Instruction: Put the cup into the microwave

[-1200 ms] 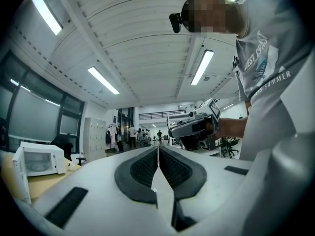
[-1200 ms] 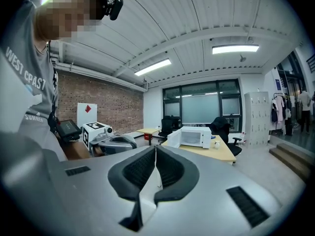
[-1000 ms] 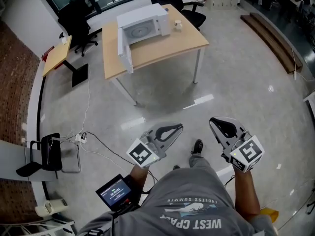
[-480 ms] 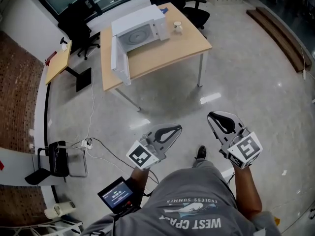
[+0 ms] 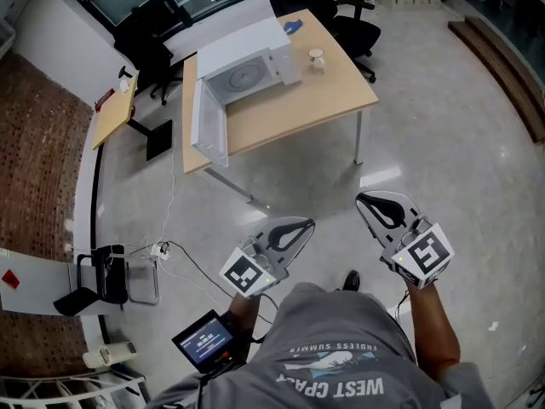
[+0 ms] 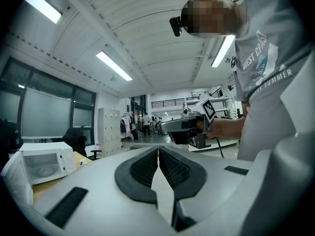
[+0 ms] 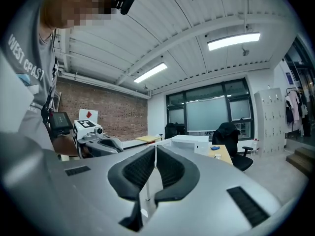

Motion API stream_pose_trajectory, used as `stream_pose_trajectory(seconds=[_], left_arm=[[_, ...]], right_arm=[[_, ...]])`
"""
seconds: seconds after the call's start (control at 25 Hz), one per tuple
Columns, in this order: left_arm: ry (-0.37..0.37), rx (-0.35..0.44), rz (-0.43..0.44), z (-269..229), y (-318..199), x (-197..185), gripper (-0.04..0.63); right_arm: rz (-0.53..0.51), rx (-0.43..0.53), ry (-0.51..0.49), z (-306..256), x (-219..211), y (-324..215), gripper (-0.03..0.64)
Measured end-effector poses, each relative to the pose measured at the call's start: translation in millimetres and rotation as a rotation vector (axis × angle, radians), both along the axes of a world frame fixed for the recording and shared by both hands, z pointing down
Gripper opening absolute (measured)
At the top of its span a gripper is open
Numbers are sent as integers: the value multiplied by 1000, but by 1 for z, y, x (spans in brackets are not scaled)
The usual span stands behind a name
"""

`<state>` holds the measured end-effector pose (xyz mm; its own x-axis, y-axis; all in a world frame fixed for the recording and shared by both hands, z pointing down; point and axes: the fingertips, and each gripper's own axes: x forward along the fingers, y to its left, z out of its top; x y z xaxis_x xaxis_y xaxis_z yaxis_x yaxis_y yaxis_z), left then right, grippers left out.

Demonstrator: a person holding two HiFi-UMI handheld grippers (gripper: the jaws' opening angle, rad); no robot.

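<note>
Over glossy grey floor [image 5: 443, 143], left hand-held gripper [image 5: 300, 225] and right hand-held gripper [image 5: 375, 203] both pressed together, empty. Tabletop [image 5: 306, 100] nearer than second ago: approach under way, no grasp yet. Small pale cup [image 5: 317, 57] stands beside boxy white microwave [image 5: 247, 58], door [image 5: 209, 126] swung open. Tabletop smooth light wood.
</note>
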<state>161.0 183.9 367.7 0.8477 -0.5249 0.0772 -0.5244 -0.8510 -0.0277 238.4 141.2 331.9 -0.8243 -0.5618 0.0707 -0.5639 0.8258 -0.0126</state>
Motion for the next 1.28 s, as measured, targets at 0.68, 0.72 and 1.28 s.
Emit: stream_pose_trajectory(seconds=[0.68,0.72,1.28], left_arm=[[34,2,33,21,-189,-58,26],[41,11,40,18,-202,-67,26],[67,31,46,12,-324,-153,26]], right_arm=[[11,-24,62,35,-59,-176,20],[17,-19,64,33,-68,-188,20],[33,-18,81,31,-152,-309,20]])
